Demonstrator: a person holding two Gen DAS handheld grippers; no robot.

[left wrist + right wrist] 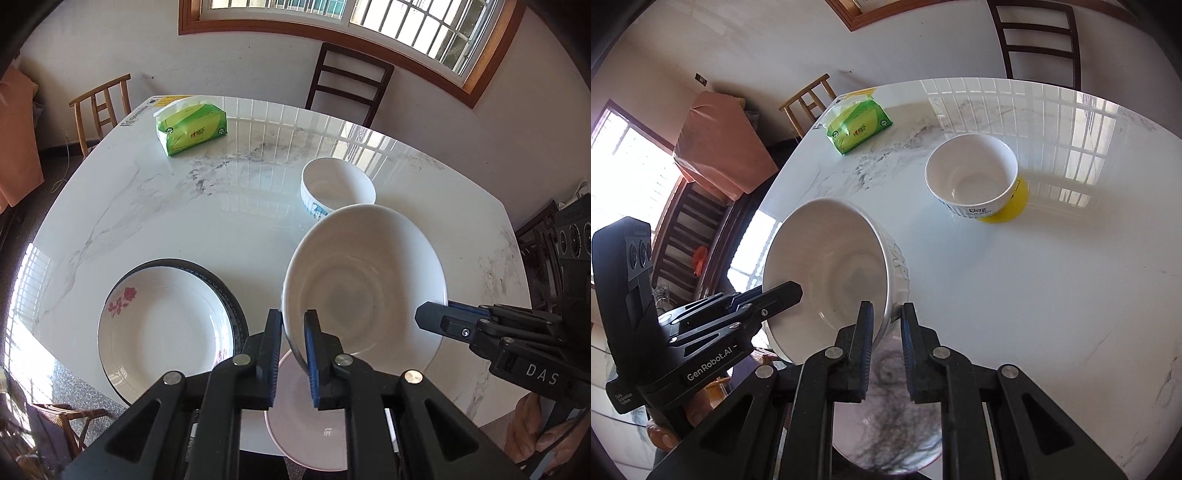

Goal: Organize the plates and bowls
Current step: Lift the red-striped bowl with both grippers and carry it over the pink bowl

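Both grippers hold one large white bowl (364, 280) above the table, tilted. My left gripper (293, 334) is shut on its near rim; my right gripper (432, 317) clamps the opposite rim. In the right wrist view the right gripper (886, 325) is shut on the bowl's (831, 273) rim and the left gripper (786, 291) grips the far side. A smaller white bowl (338, 186) (973, 175) stands further back. A rose-patterned plate (166, 328) lies on a dark-rimmed plate (236, 306) at left. A pale plate (306, 428) (886, 435) lies beneath the grippers.
A green tissue pack (192, 127) (858, 123) lies at the far left of the marble table (221, 206). A yellow disc (1012, 206) lies beside the small bowl. Chairs (349, 85) stand around the table.
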